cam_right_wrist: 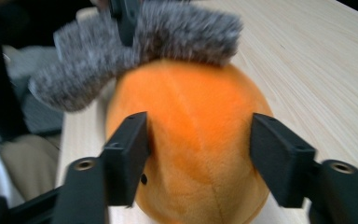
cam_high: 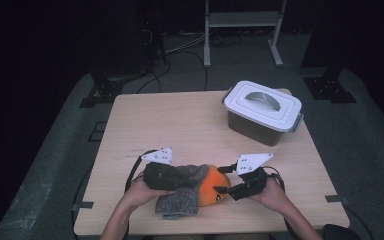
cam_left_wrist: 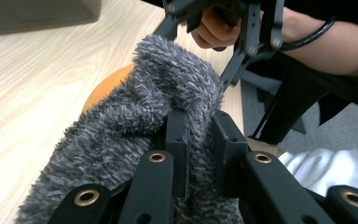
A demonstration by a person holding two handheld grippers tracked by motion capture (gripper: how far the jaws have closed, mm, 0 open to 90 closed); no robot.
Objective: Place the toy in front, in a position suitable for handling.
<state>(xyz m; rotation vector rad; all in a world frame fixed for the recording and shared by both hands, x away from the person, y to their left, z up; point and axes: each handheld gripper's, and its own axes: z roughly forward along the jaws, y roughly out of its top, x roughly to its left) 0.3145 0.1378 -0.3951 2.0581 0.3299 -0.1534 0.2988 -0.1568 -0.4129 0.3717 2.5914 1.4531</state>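
Two grippers on one job: my left gripper [cam_left_wrist: 199, 154] is clamped on the fuzzy grey sock [cam_left_wrist: 135, 121], pulling it over the orange plush toy [cam_right_wrist: 191, 135] at the table's [cam_high: 180, 120] near edge. My right gripper [cam_right_wrist: 198, 156] straddles the toy, jaws spread; left pad looks touching, right pad apart, so no grip. Step, I'd say: sleeving the toy. Next: right pinches and steadies it, left drags the cuff further. High view adds the lidded bin [cam_high: 263, 111] at the back right.
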